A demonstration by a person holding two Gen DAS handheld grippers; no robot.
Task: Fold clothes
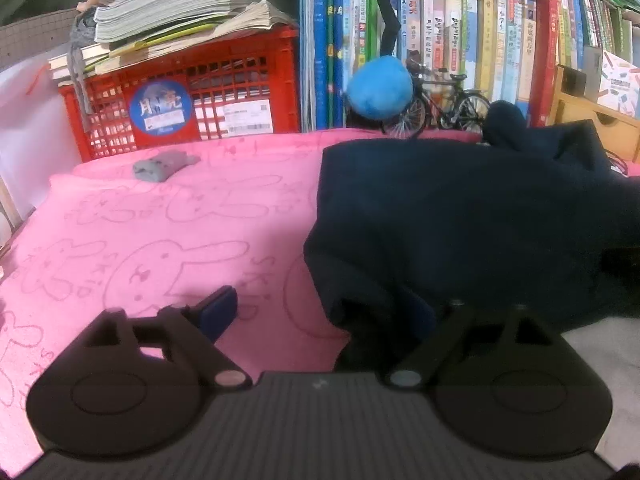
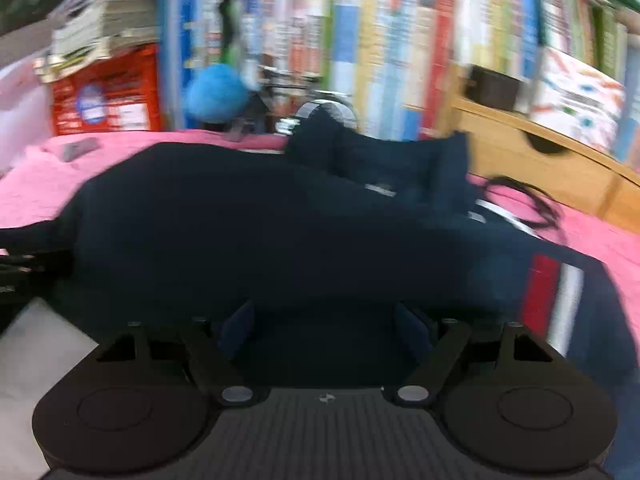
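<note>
At the bottom of the left wrist view the left gripper (image 1: 320, 316) stands with its jaws wide apart: one blue pad lies over the pink blanket (image 1: 160, 240), the other is lost under the near edge of the navy garment (image 1: 460, 220), and nothing is pinched. The right gripper (image 2: 324, 328), low in its blurred view, likewise has its jaws spread, both pads hovering over dark cloth without pressing it. The garment lies across the blanket from the middle to the right of both frames, bunched toward the far edge, with a red and white stripe (image 2: 556, 296) at the lower right of the right wrist view. My judgement is that this falls between folds, and the next move calls for each gripper to find a cloth edge and close on it. Farther off sit a small grey cloth (image 1: 164, 166), a red crate (image 1: 192, 92) and a bookshelf (image 1: 480, 40).
</note>
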